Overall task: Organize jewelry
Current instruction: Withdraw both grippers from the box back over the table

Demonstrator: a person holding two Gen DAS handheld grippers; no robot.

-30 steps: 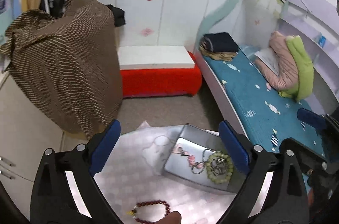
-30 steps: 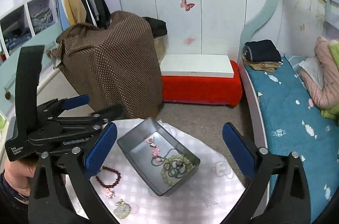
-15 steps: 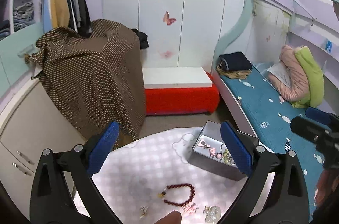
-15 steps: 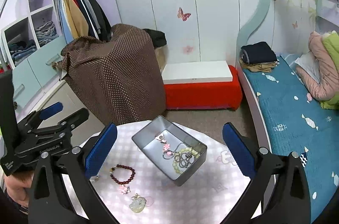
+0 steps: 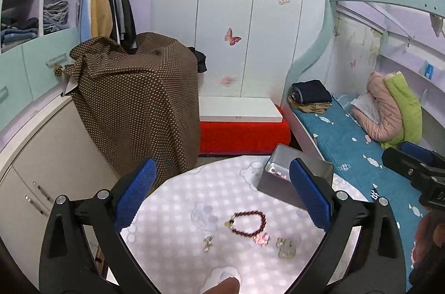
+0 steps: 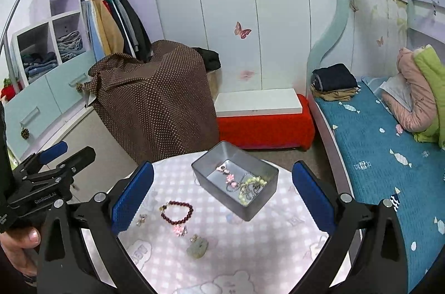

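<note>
1. Risk first on the left side: the left gripper (image 5: 219, 194) hangs over the table (image 5: 172, 216) with its jaws spread wide and nothing between them. A small charm (image 5: 208, 242) lies low between its fingers; it looks thin and flat, so the pads could slide over it or flick it toward the table edge.
2. The dark red bead bracelet (image 5: 249, 223) sits just right of that charm, with a pink flower piece (image 5: 262, 238) touching its lower edge. A pinch on the beads could drag the flower piece along or leave it behind.
3. A pale green pendant (image 6: 198, 248) rests near the flower piece; closing on one may knock the other.
4. The metal tin (image 6: 236, 180) stands farther right, already holding a chain, pale beads and pink pieces. A loop released carelessly could catch on its rim and hang outside.
5. The right gripper (image 6: 222, 194) is also wide apart and empty, near the tin; both tools reaching together could collide.
</note>
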